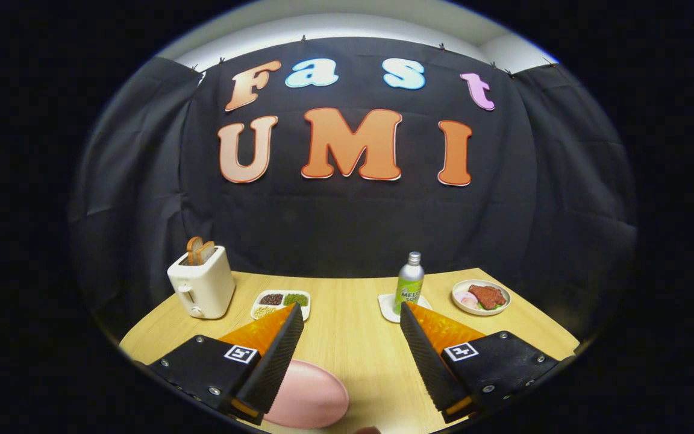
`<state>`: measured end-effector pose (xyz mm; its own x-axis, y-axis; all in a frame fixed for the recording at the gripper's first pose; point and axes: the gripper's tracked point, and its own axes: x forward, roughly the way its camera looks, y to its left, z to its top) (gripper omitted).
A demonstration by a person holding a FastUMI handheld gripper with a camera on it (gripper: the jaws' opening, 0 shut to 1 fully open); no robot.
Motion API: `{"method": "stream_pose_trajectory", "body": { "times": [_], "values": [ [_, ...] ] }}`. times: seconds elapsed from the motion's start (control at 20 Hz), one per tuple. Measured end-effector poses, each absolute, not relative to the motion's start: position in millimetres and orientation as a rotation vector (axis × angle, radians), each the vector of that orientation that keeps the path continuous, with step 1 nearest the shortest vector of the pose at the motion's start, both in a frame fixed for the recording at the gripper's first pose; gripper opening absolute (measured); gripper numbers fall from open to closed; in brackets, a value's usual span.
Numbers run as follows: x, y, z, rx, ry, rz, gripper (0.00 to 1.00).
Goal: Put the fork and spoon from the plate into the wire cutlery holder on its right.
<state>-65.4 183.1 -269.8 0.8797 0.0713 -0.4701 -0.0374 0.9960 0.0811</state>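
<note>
I am at the very start of this job, as I judge it: nothing is picked up and the claw (352, 313) hangs above the wooden table (347, 337), looking level across it toward the back wall. Its fingers (275, 361) stand wide apart, with bare tabletop between them; they hold nothing and touch nothing.

I take the pink plate (308, 398) as my landmark. It lies low and close in, just under and beside the left finger, which covers part of it. What I can see of its surface looks bare; I cannot make out the fork or the spoon on it, and I cannot find the wire cutlery holder, which the task puts to the plate's right, a patch the right finger covers.

Beyond the plate, at the far left of the table, stands a cream toaster (202, 289) with bread in its slots. Beside that sits a small divided tray (281, 303) of foods. Farther right from the plate, past the right finger, a green bottle (409, 284) stands upright on a white coaster (389, 307), and a dish of meat (481, 297) lies beyond it.

My next move, I reckon, is to tip the claw down toward the plate until the cutlery comes into sight, then line the open fingers across one handle before closing.
</note>
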Motion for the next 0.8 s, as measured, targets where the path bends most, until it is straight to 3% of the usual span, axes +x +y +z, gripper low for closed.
{"method": "stream_pose_trajectory", "body": {
  "times": [0.8],
  "values": [
    [-168,299,-417,0.025,0.928,0.244,0.96]
  ]
}}
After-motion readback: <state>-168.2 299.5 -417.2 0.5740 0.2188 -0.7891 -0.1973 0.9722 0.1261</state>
